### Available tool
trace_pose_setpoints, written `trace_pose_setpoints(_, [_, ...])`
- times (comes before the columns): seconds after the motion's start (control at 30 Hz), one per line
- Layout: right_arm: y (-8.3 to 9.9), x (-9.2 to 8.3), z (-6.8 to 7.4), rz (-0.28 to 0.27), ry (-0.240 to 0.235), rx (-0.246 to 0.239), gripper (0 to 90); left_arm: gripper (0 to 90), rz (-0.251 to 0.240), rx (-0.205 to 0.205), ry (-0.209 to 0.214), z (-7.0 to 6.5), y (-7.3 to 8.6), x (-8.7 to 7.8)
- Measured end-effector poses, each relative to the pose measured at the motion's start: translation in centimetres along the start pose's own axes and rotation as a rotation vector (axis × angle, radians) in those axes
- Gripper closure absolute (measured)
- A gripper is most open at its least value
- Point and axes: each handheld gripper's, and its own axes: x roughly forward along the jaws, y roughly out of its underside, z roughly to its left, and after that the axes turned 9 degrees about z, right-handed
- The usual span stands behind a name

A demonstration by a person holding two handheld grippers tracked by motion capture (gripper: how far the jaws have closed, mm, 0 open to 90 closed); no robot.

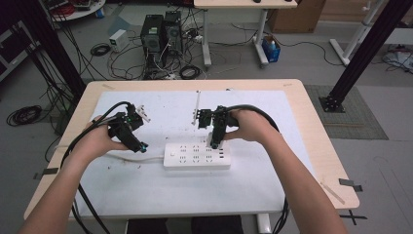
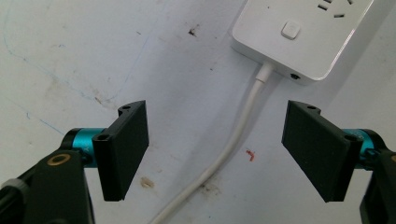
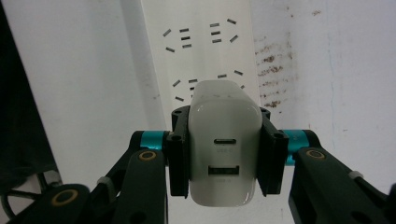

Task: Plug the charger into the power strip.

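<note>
A white power strip [image 1: 197, 155] lies on the white mat near the table's middle. Its switch end and white cable [image 2: 229, 154] appear in the left gripper view, with the strip [image 2: 303, 32] at the top right. My left gripper [image 2: 215, 154] stands open just above the mat, its jaws either side of the cable, left of the strip [image 1: 139, 145]. My right gripper [image 3: 225, 151] is shut on a white USB charger [image 3: 225, 140], held over the strip's sockets [image 3: 201, 42]. In the high view it [image 1: 214, 141] hovers at the strip's right part; whether the charger touches the strip is unclear.
The white mat [image 1: 146, 190] covers most of the wooden table [image 1: 316, 146]. A thin white strip [image 1: 197, 105] lies on the mat behind the right gripper. Black cables trail from both grippers toward the front edge. Computers and cables stand on the floor beyond the table.
</note>
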Motion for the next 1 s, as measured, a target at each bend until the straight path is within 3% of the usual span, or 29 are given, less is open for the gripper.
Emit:
trace_pose_setpoints(0.33, [-2.4,2.6,-0.2,0.040,0.019,-0.109,62.2,23.1,-0.014,-0.024,0.003,-0.1,0.8,0.1])
trace_pose_setpoints(0.5, [-2.6,3.3,-0.4,0.068,0.015,-0.118,62.3,23.1,-0.007,-0.016,0.002,-0.1,1.1,0.1])
trace_pose_setpoints(0.77, [-2.8,3.8,-0.8,0.064,0.026,-0.173,62.6,23.1,-0.008,-0.021,0.009,-0.4,1.1,0.4])
trace_pose_setpoints(0.8, [-2.9,3.8,-0.8,0.072,0.019,-0.156,62.8,23.0,-0.005,-0.015,0.008,-0.4,1.0,0.4])
trace_pose_setpoints(0.9, [-3.1,4.6,-0.6,0.105,0.025,-0.165,63.0,23.1,-0.008,-0.012,0.012,-0.6,1.0,0.5])
trace_pose_setpoints(1.0, [-2.9,4.6,-0.9,0.088,0.013,-0.158,63.2,23.1,-0.007,-0.009,0.018,-0.7,1.0,0.8])
